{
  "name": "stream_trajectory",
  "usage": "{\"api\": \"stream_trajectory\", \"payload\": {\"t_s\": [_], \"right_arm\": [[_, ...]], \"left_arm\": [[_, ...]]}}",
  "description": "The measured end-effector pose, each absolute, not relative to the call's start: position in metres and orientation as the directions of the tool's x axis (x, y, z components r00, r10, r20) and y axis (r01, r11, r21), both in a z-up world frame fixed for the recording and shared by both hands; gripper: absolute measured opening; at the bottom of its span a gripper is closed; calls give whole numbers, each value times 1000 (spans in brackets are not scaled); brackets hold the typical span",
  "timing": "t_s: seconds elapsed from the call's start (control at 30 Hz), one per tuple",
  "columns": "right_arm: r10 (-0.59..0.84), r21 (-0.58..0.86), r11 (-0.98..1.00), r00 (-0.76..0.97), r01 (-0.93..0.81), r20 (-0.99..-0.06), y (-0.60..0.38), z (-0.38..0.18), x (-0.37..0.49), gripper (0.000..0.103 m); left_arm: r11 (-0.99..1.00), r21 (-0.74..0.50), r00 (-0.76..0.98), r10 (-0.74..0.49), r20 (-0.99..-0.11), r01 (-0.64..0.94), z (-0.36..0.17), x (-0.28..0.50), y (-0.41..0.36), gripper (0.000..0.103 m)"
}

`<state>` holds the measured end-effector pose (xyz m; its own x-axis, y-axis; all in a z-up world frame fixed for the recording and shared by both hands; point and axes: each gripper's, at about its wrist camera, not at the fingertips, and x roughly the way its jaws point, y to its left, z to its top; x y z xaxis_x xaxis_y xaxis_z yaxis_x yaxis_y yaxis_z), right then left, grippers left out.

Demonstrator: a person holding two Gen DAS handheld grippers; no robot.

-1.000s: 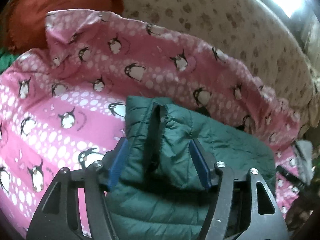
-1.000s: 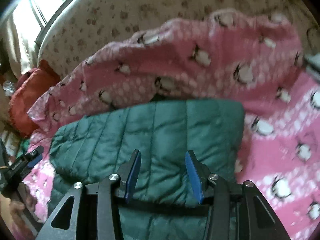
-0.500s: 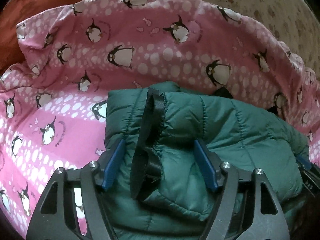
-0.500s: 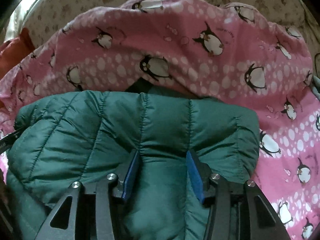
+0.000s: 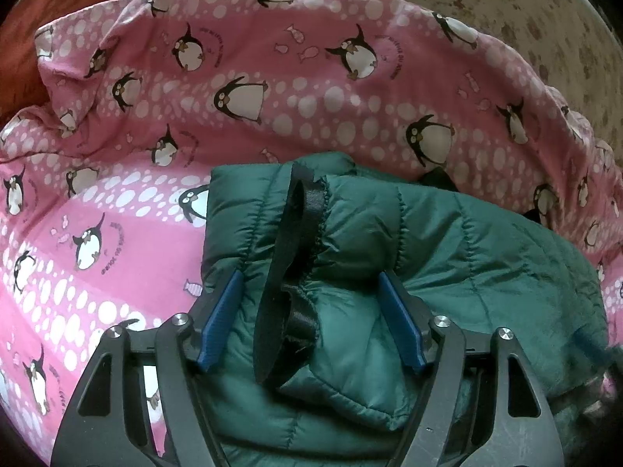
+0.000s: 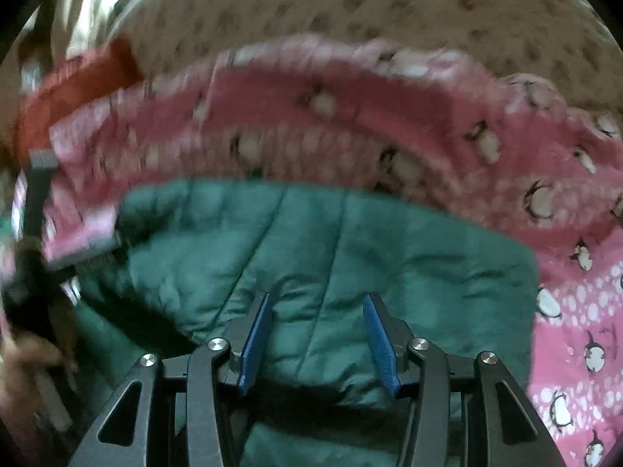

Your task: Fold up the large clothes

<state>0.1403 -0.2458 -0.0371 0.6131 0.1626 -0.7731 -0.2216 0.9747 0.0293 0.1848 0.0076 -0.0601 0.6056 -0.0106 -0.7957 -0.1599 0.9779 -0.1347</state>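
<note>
A dark green quilted jacket (image 5: 467,253) lies folded on a pink penguin blanket (image 5: 272,89). My left gripper (image 5: 310,274) straddles its left end, where a black strap loop (image 5: 288,257) hangs. Its jaws are opening; the puffy fold sits loosely between the blue pads (image 5: 220,315). In the blurred right wrist view, my right gripper (image 6: 317,295) stands open just over the jacket (image 6: 350,233), whose fabric lies flat between the fingers without being pinched.
A beige paw-print sheet (image 5: 506,7) lies beyond the blanket, with an orange cushion (image 5: 23,39) at far left. In the right wrist view, a hand (image 6: 27,354) and the other gripper's frame (image 6: 35,202) show blurred at the left edge.
My left gripper sank toward the bed and its jaws widened around the jacket's end. My right gripper let go of the bunched fold and drew back; that fabric now lies flat.
</note>
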Motion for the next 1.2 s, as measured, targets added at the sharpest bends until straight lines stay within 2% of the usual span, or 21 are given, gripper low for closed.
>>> {"api": "stream_trajectory", "payload": {"t_s": [0.03, 0.17, 0.27, 0.37, 0.47, 0.57, 0.67, 0.7, 0.73, 0.8, 0.87, 1.0, 1.2], "right_arm": [[135, 0, 975, 593, -222, -793, -239, -50, 140, 47], [108, -41, 975, 625, -219, -773, -234, -60, 133, 47], [167, 29, 972, 596, -235, -785, -245, -53, 137, 47], [244, 129, 966, 621, -225, -745, -270, -38, 131, 47], [207, 158, 978, 693, -135, -690, -305, -21, 131, 47], [125, 165, 986, 689, -7, -714, -343, -24, 148, 47], [44, 142, 985, 641, 102, -766, -375, -46, 163, 47], [18, 121, 984, 609, 128, -793, -380, -56, 169, 51], [23, 132, 980, 570, 151, -821, -390, -70, 173, 61], [99, 248, 949, 563, 195, -820, -408, -84, 172, 66], [166, 362, 903, 588, 232, -792, -424, -81, 161, 66], [122, 335, 921, 667, 201, -735, -429, -47, 125, 66], [161, 306, 946, 659, 111, -735, -423, -30, 95, 66]], "left_arm": [[978, -133, 606, -10, -795, -158, -61, 185, 7, 75], [979, -126, 610, -4, -792, -158, -62, 184, 6, 75], [979, -125, 613, -1, -790, -160, -64, 184, 6, 76], [978, -130, 618, -3, -786, -160, -65, 183, 6, 76], [977, -138, 620, -9, -785, -161, -66, 183, 7, 76], [976, -145, 624, -12, -781, -162, -68, 182, 8, 77], [977, -149, 626, -20, -780, -155, -70, 182, 6, 83], [978, -148, 625, -23, -780, -149, -71, 183, 5, 85], [979, -143, 624, -22, -781, -144, -71, 184, 3, 86], [980, -141, 624, -23, -781, -141, -72, 184, 2, 87], [978, -156, 627, -36, -778, -137, -71, 183, 4, 87], [975, -174, 624, -51, -780, -137, -59, 174, 11, 87], [966, -207, 648, -59, -760, -155, -36, 142, 22, 87]]}}
